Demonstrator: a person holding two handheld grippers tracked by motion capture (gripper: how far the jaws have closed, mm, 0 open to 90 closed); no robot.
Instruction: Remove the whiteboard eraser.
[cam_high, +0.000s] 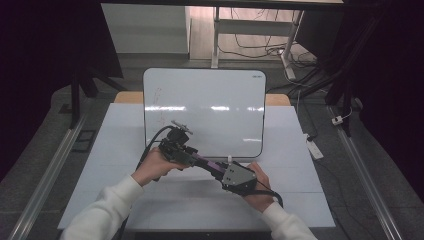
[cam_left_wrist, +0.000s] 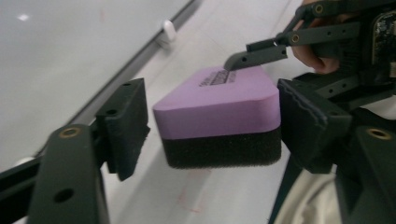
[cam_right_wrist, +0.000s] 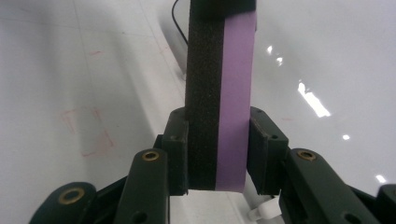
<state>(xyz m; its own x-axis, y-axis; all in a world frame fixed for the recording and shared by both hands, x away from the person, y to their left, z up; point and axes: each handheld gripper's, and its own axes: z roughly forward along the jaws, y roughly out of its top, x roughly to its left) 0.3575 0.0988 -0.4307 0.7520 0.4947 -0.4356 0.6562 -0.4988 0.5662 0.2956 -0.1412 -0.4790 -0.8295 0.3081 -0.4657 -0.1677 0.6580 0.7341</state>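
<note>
A purple eraser (cam_high: 206, 164) with a black foam underside hangs above the table just in front of the whiteboard (cam_high: 205, 100). My right gripper (cam_right_wrist: 217, 149) is shut on one end of the eraser (cam_right_wrist: 219, 93), its pads pressed against the purple face and the foam face. My left gripper (cam_left_wrist: 212, 126) stands around the other end of the eraser (cam_left_wrist: 219, 112): one pad touches its side, while a narrow gap shows at the other pad. In the high view the left gripper (cam_high: 196, 158) and right gripper (cam_high: 216, 170) meet tip to tip.
The whiteboard lies flat on a white table (cam_high: 115, 165), with faint red marks (cam_high: 159, 107) near its left side. A small white knob (cam_left_wrist: 168, 30) sits at the board's near edge. Cables and a power strip (cam_high: 314, 148) lie on the floor to the right.
</note>
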